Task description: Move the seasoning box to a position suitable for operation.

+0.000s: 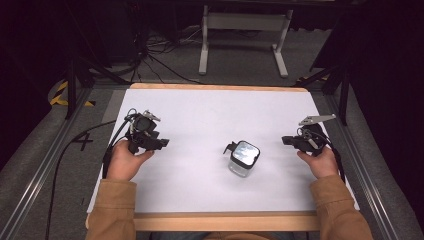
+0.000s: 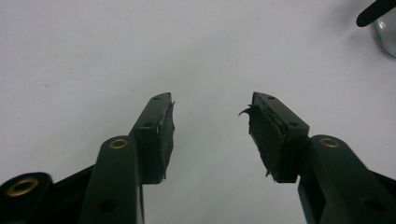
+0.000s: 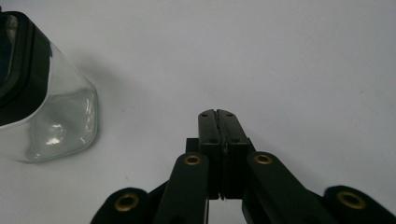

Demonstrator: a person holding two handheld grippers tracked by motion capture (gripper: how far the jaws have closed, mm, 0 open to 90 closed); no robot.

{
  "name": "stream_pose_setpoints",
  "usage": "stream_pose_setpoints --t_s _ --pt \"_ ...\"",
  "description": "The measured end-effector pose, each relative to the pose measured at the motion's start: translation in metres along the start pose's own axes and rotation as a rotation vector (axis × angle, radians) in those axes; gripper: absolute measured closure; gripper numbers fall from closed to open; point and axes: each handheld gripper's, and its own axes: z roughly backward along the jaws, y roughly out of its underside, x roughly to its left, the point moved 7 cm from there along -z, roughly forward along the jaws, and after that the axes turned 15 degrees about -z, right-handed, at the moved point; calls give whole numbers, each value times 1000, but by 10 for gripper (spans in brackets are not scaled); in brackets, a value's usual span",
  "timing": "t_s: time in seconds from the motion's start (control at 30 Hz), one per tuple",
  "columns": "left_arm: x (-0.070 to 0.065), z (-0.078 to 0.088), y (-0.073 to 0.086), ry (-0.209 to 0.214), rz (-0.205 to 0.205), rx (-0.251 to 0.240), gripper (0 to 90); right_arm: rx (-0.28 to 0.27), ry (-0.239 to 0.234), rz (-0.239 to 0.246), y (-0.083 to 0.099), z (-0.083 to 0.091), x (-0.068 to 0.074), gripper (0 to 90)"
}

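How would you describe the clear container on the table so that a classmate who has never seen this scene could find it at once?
Start at the white table and look between the two hand-held tools, a little right of centre. There stands a small clear jar with a black-rimmed lid and a black clasp at its left. It is the only loose object on the sheet.

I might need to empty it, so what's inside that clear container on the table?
Through the clear container's wall nothing shows inside, though glare blurs it. Its black-rimmed lid is on, hiding the interior from above.
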Motion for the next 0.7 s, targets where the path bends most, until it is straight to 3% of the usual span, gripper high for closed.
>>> stream_pose_setpoints --t_s 0.07,0.2,0.4,0.47,0.6,0.7 --pt "0 5 -1 15 12 -29 528 -4 -14 -1 -1 1 3 894" --pt "-2 10 -5 -4 24 -56 492 -9 -36 9 -2 1 8 893" --pt "-8 10 -11 2 -18 -61 491 2 -58 19 -1 -4 16 892" --pt "-12 11 -13 23 -32 -57 484 24 -63 59 2 -11 26 892" --pt "-17 12 -15 31 -49 -53 478 44 -58 90 4 -18 34 891" --pt "-19 13 -17 35 -48 -58 472 64 -88 107 7 -24 44 890"
